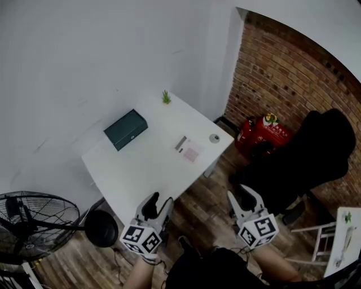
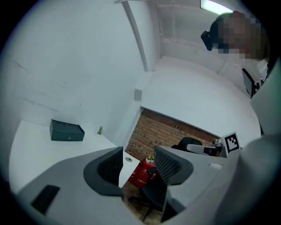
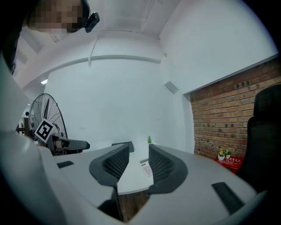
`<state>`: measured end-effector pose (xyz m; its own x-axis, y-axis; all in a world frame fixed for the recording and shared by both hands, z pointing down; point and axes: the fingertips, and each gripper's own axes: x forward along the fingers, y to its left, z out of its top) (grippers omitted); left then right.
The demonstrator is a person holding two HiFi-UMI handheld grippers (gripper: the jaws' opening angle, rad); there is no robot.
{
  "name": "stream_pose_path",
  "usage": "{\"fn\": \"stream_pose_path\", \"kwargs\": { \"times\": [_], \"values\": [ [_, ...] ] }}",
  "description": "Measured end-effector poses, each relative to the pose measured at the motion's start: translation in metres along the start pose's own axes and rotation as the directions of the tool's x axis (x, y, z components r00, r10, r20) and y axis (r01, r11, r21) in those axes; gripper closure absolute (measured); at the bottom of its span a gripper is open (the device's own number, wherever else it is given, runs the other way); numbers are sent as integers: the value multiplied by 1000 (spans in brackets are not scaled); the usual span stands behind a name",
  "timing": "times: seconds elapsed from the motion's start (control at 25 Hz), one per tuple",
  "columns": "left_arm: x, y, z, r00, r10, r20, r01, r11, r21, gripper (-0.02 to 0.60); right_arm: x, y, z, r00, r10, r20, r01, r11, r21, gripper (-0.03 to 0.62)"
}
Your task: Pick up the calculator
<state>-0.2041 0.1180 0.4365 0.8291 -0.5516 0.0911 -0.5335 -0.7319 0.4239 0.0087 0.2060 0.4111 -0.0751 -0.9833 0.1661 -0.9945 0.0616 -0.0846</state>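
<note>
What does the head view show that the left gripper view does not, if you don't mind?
Only the head view shows the calculator and the black fan at lower left. Only the left gripper view shows the lit ceiling light overhead. Both show the white table, the dark green box and the small plant on it, the brick wall, the black chair, and the left claw, open with nothing in it.

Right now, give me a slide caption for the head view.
Left gripper and right gripper, both open, near a white table holding calculator, green box, plant.
</note>
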Motion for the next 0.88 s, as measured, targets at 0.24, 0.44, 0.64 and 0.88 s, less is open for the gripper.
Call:
{"fn": "stream_pose_path", "kwargs": {
  "times": [0.24, 0.44, 0.64, 0.88],
  "values": [
    [1, 25, 1, 1000, -10, -11, 10, 1000, -23, 370, 17, 10, 1, 1000, -24, -4, 24, 1000, -4, 452],
    [12, 38, 0, 1000, -17, -17, 16, 999, -31, 370, 31, 8, -1, 999, -34, -10, 34, 999, 10, 451],
    [22, 43, 3, 1000, -6, -17, 5, 999, -32, 370, 44, 1, 4, 1000, -20, -3, 20, 1000, 4, 450],
    [47, 47, 17, 1000, 27, 3, -27, 1000, -7, 370, 70, -22, 12, 1000, 17, 19, -17, 1000, 5, 451]
  ]
}}
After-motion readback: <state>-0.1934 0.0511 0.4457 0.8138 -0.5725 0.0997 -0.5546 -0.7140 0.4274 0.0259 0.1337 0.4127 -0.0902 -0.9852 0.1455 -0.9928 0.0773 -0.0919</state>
